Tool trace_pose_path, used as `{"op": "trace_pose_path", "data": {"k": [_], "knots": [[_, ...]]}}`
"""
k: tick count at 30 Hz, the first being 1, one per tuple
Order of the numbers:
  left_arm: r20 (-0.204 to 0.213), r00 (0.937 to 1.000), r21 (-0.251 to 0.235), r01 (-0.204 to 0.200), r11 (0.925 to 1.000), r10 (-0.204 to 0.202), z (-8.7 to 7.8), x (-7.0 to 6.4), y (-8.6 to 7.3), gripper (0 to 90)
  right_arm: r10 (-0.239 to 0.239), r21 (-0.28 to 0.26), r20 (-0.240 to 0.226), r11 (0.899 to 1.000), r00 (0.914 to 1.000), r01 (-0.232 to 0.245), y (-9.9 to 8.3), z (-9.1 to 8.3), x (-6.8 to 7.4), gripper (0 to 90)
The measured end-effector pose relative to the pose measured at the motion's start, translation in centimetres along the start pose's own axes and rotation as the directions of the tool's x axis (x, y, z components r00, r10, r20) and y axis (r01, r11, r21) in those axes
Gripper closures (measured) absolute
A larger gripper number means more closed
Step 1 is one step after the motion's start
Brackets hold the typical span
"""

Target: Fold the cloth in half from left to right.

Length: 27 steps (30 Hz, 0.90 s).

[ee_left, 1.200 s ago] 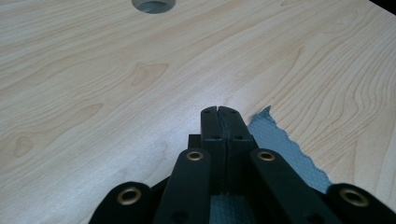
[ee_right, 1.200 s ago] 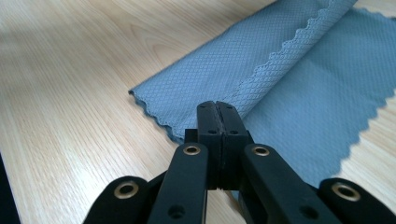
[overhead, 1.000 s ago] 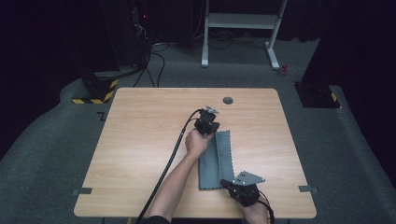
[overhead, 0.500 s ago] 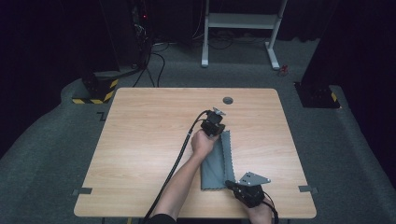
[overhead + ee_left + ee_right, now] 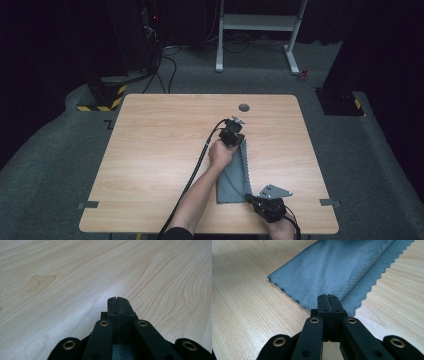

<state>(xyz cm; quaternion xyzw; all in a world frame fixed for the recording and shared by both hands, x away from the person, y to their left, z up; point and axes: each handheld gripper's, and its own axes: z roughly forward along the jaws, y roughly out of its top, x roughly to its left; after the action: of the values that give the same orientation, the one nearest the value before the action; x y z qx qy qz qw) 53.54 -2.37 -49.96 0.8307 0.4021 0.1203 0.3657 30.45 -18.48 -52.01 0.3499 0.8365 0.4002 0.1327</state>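
So the grey cloth (image 5: 233,175) is lying on the desk (image 5: 150,150) as a long narrow strip, running from about the middle of the desk down toward the near edge, a bit right of centre. It already looks folded over lengthwise: in the right gripper view you can see two layers with the zigzag-cut edges (image 5: 372,277) stacked one just inside the other, and a rounded fold on the opposite side. The left gripper (image 5: 233,134) sits at the far end of the strip, jaws pressed together, and in the left gripper view there's a sliver of grey weave (image 5: 122,351) tucked down between them, so I'd say it's pinching that end. The right gripper (image 5: 263,204) is at the near end by the near edge of the desk; its jaws are closed too, and the tips sit right on the cloth's corner, but I honestly can't tell whether any fabric is caught between them or they're just resting against it. My read: the first lengthwise fold is done and the strip is being held at both ends, so what's probably left is bringing one end over the other to halve it. Only other thing on the desk is the round cable grommet (image 5: 244,107) near the far edge.
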Motion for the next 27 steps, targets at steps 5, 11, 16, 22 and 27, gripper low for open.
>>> {"op": "trace_pose_path", "data": {"k": [5,11,16,22,27], "knots": [[0.002,1.0000,-0.005,-0.004,1.0000,0.004,0.3,-0.4,0.1,89.1,0.000,0.014,0.004,1.000,1.0000,0.000,-0.1,0.1,-0.1,89.7],[0.006,1.0000,-0.005,0.006,1.0000,-0.006,0.6,-0.4,0.0,85.2,0.009,0.017,0.010,1.000,0.9999,-0.009,-0.2,0.0,-0.2,89.0],[-0.014,0.9998,-0.028,0.015,0.9995,-0.015,-0.3,0.0,0.3,59.8,0.020,0.003,0.033,1.000,0.9992,-0.020,-0.2,-0.3,-0.5,82.3],[-0.061,0.9981,-0.053,0.009,0.9986,-0.012,-3.5,0.7,-0.9,51.8,0.044,-0.040,0.071,0.998,0.9965,-0.041,0.3,-1.4,-1.7,76.3],[-0.084,0.9959,-0.041,-0.037,0.9985,0.034,-6.3,0.7,-3.9,49.2,0.053,-0.041,0.069,0.998,0.9962,-0.050,1.7,-0.5,-3.6,76.5]]}}
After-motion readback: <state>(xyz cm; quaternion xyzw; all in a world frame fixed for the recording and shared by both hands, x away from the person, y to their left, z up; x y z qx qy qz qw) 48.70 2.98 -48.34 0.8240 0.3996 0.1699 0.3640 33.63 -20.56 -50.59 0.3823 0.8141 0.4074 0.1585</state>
